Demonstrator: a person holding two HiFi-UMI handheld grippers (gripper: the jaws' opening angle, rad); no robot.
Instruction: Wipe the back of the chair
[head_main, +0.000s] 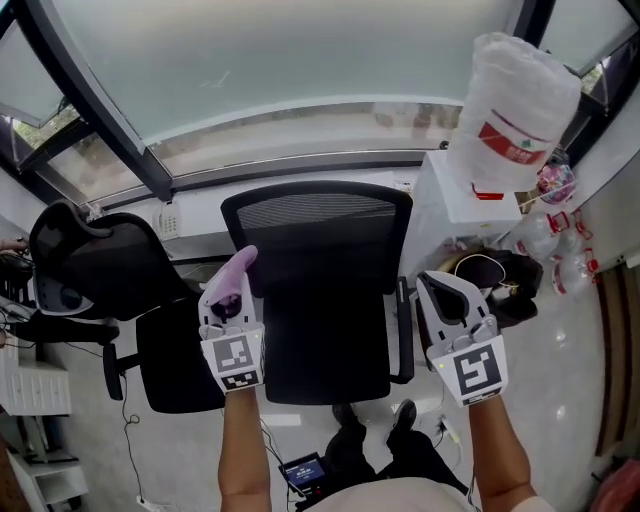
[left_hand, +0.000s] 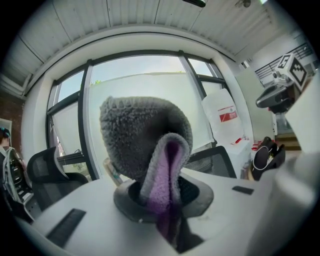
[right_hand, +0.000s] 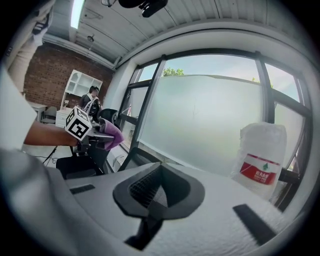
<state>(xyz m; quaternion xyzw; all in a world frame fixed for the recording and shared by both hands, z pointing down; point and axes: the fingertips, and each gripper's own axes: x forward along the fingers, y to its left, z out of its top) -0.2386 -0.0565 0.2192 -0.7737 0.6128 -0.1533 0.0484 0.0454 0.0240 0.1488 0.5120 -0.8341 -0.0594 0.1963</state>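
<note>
Left gripper (head_main: 232, 300), at 7 o'clock in the head view, is clenched on a purple-and-grey cloth (head_main: 238, 270) that sticks up past its jaws. Right gripper (head_main: 445, 300), at 5 o'clock, has its jaws pressed together with nothing between them, just beside an armrest (head_main: 404, 330). Between both stands the chair (head_main: 325, 330), its mesh back (head_main: 315, 222) at 12 o'clock; whether the cloth touches it I cannot tell. Second chair (head_main: 95, 265) at 9 o'clock, jug (head_main: 515, 110) at 1 o'clock
</note>
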